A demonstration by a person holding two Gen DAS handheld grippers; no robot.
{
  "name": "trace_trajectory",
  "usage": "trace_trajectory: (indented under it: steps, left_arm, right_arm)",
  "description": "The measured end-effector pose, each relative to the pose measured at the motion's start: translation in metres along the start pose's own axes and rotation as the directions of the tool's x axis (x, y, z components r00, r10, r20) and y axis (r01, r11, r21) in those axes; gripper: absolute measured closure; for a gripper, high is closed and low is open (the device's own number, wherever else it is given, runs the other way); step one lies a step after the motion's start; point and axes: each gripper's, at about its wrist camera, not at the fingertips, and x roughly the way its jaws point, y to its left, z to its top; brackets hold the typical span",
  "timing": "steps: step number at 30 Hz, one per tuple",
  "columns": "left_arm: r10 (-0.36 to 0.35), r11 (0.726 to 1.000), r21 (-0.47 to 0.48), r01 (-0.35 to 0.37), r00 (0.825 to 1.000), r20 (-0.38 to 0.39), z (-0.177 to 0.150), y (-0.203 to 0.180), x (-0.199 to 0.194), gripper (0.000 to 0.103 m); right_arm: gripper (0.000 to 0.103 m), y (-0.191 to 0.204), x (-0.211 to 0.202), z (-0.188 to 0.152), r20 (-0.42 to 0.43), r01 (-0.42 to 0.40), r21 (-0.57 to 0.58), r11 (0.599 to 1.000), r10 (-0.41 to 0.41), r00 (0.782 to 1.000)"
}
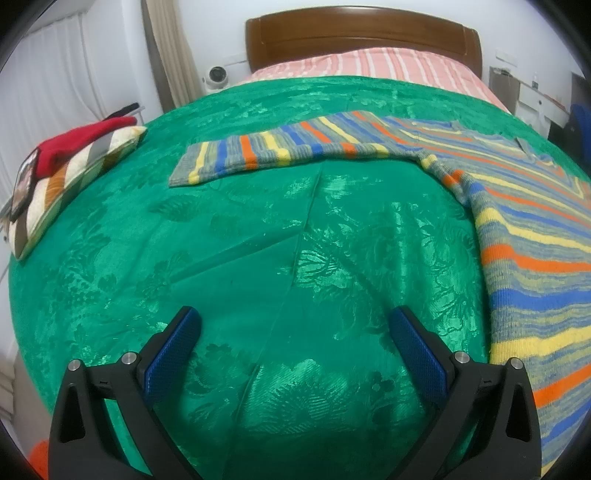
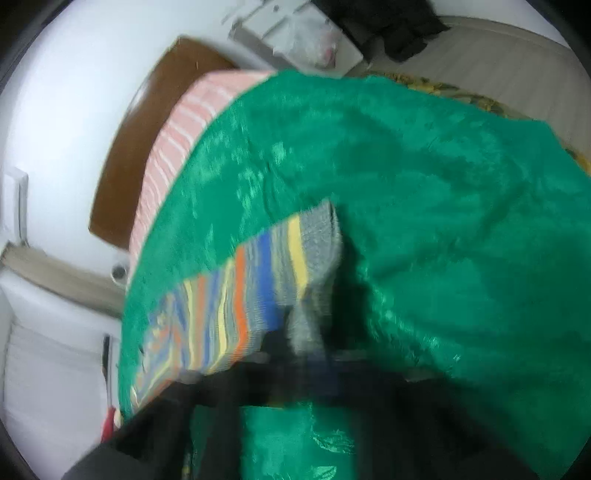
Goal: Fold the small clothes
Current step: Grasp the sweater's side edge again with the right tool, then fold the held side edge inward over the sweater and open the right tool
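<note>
On the green bedspread [image 1: 240, 258] lies one striped sweater [image 1: 517, 229]; left claw [image 1: 293, 321] released, right claw [image 2: 306, 354] grasping its sleeve.

Even indoor light, fisheye warping, right view motion-blurred

- One striped sweater [image 1: 517, 221] lies on the right of my bed; its sleeve reaches left.
- One green bedspread [image 1: 258, 258].
- One striped cushion [image 1: 74, 177], far left edge.
- One red garment [image 1: 85, 138] on that cushion.
- One wooden headboard [image 1: 362, 33], far end.
- Two grippers: my left gripper [image 1: 293, 325], my right gripper [image 2: 295, 354], blurred.
</note>
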Motion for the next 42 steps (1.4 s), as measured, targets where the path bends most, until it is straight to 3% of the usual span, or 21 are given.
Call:
trace_trajectory:
  steps: [4, 7, 11, 15, 17, 18, 19, 20, 22, 24, 26, 28, 31, 33, 36, 38, 42]
  left_arm:
    - [0.0, 1.0, 0.0, 0.0, 1.0, 0.0, 0.0, 0.0, 0.0, 0.001]
    - [-0.003, 1.0, 0.001, 0.003, 1.0, -0.001, 0.0, 0.0, 0.0, 0.001]
    - [-0.009, 1.0, -0.001, 0.009, 1.0, -0.003, 0.001, 0.0, 0.0, 0.001]
    - [-0.012, 1.0, -0.003, 0.012, 1.0, -0.001, 0.002, 0.001, 0.0, 0.001]
    - [-0.014, 1.0, -0.003, 0.014, 1.0, 0.001, 0.001, 0.002, 0.001, 0.001]
    - [-0.015, 1.0, -0.003, 0.015, 1.0, 0.003, 0.001, 0.002, 0.0, 0.001]
    - [-0.017, 1.0, -0.004, 0.017, 1.0, 0.005, 0.001, 0.002, 0.0, 0.001]
    - [-0.019, 1.0, -0.005, 0.019, 1.0, 0.007, 0.001, 0.002, 0.0, 0.001]
    - [-0.019, 1.0, -0.006, 0.019, 1.0, 0.01, 0.0, 0.002, 0.0, 0.001]
    - [-0.019, 1.0, -0.005, 0.019, 1.0, 0.01, -0.001, 0.002, -0.001, 0.001]
    - [-0.018, 1.0, -0.005, 0.018, 1.0, 0.01, -0.001, 0.001, -0.001, 0.001]
    - [-0.016, 1.0, -0.004, 0.016, 1.0, 0.009, -0.001, 0.001, -0.001, 0.001]
    - [-0.012, 1.0, -0.002, 0.012, 1.0, 0.011, -0.002, -0.001, -0.001, 0.001]
    - [-0.008, 1.0, -0.002, 0.008, 1.0, 0.014, -0.002, -0.001, -0.002, 0.001]
    - [-0.004, 1.0, -0.001, 0.004, 1.0, 0.021, -0.003, -0.002, -0.002, 0.001]
    - [-0.003, 1.0, -0.002, 0.003, 1.0, 0.025, -0.004, -0.002, -0.003, 0.001]
    - [-0.002, 1.0, -0.004, 0.002, 0.999, 0.034, -0.006, -0.002, -0.004, 0.001]
  right_arm:
    - [0.098, 0.051, -0.028, -0.003, 0.101, 0.077, -0.187, 0.979, -0.059, 0.993]
    - [0.098, 0.123, -0.042, -0.01, 0.121, 0.037, -0.345, 0.938, 0.006, 0.993]
    - [0.098, 0.238, -0.027, -0.046, 0.018, -0.113, -0.518, 0.848, 0.144, 0.989]
    - [0.098, 0.332, 0.026, -0.102, -0.135, -0.256, -0.595, 0.762, 0.22, 0.966]
    - [0.091, 0.356, 0.056, -0.13, -0.202, -0.324, -0.587, 0.742, 0.254, 0.946]
    - [0.071, 0.362, 0.075, -0.144, -0.265, -0.377, -0.556, 0.741, 0.271, 0.925]
    - [0.041, 0.364, 0.091, -0.155, -0.317, -0.414, -0.514, 0.751, 0.281, 0.906]
    - [0.033, 0.363, 0.102, -0.166, -0.346, -0.44, -0.468, 0.766, 0.299, 0.889]
    - [0.032, 0.352, 0.112, -0.178, -0.352, -0.464, -0.4, 0.79, 0.335, 0.874]
    - [0.032, 0.334, 0.106, -0.182, -0.342, -0.453, -0.388, 0.802, 0.331, 0.879]
    - [0.032, 0.314, 0.092, -0.181, -0.303, -0.398, -0.437, 0.807, 0.285, 0.91]
    - [0.032, 0.29, 0.071, -0.177, -0.229, -0.282, -0.537, 0.795, 0.184, 0.956]
    - [0.032, 0.246, 0.03, -0.191, -0.12, -0.096, -0.691, 0.716, 0.017, 0.993]
    - [0.032, 0.215, 0.009, -0.204, -0.06, -0.003, -0.754, 0.657, -0.065, 0.996]
    - [0.032, 0.171, -0.016, -0.22, 0.036, 0.103, -0.786, 0.61, -0.121, 0.992]
    - [0.03, 0.149, -0.031, -0.224, 0.096, 0.155, -0.781, 0.605, -0.129, 0.987]
    - [0.021, 0.111, -0.033, -0.223, 0.182, 0.233, -0.73, 0.643, -0.147, 0.972]
